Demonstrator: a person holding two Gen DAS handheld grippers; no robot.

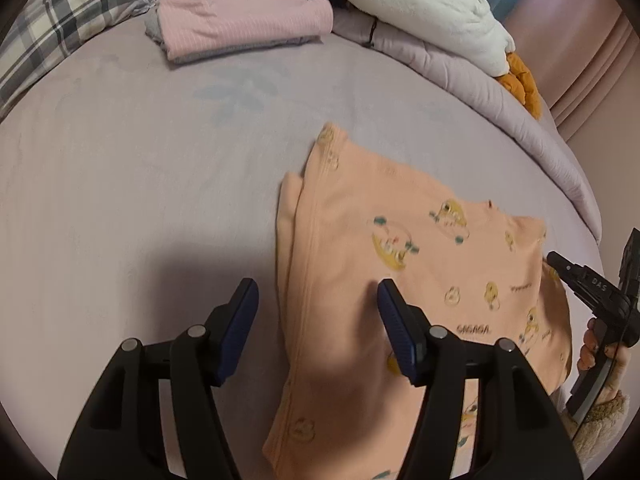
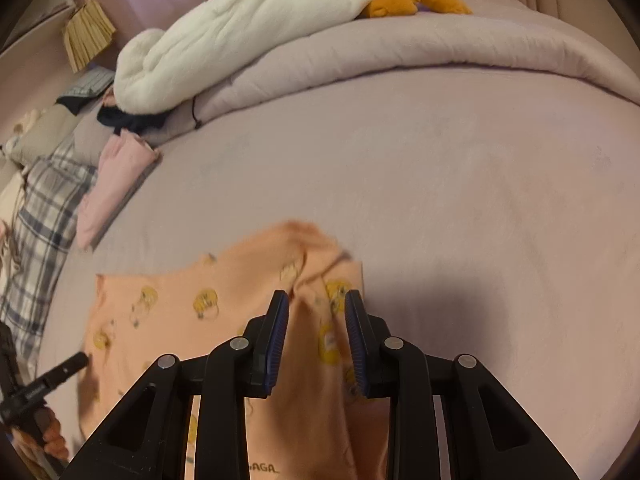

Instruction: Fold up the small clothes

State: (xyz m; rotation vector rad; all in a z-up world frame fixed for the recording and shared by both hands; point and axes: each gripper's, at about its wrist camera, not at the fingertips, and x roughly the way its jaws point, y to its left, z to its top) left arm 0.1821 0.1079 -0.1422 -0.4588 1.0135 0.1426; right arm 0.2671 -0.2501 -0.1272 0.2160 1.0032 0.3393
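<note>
Peach garment (image 1: 400,264), yellow cartoon print, partly folded at lower right of frame. Left gripper (image 1: 316,304) spread wide; right gripper (image 2: 316,312) part-spread, fabric between, possibly unpinched.

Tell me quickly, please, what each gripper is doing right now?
Left gripper: open, holding nothing, over the peach garment.
Right gripper: open, fingers straddling a raised fold of it.

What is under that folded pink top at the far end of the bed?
A grey garment lies under the pink top, its edge peeking out along the front and left side. Both rest on the lilac bedsheet. Anything else beneath is covered.
</note>
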